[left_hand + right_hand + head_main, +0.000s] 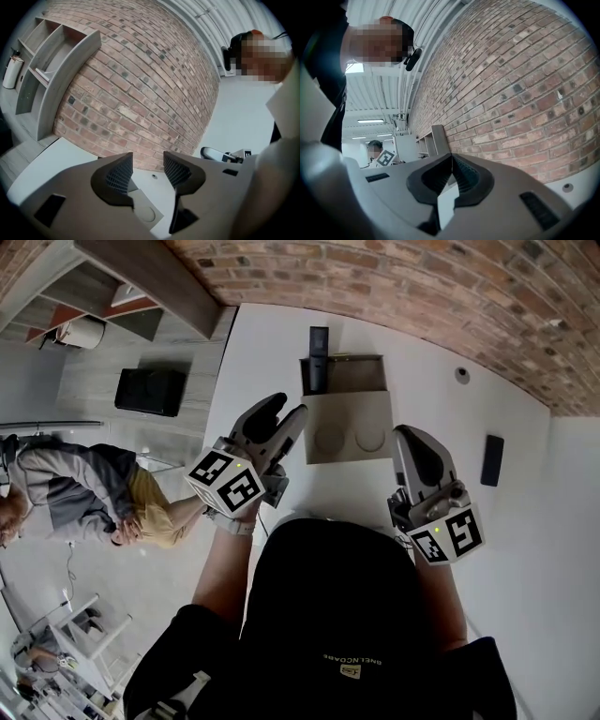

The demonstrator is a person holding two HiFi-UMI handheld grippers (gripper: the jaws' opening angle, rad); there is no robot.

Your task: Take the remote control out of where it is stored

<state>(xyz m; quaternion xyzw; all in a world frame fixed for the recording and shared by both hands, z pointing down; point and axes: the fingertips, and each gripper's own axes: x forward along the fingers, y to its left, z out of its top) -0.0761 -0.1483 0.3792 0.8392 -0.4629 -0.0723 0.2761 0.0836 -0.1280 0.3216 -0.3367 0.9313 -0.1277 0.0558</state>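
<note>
A black remote control (319,356) sticks out of the far left corner of a brown cardboard holder (354,377) on the white table. The holder's flat flap (349,432) with two round dents lies towards me. My left gripper (289,412) hovers just left of the flap; it is open with nothing between its fingers, and the flap (146,213) shows below them in the left gripper view. To the right of the flap, my right gripper (409,433) is shut and holds nothing; its tips (451,161) meet.
A flat black object (492,460) lies on the table at the right. A small round fitting (462,374) sits near the brick wall (422,287). Left of the table's edge (217,390) are a shelf unit (141,282), a black box (150,391) and a seated person (84,498).
</note>
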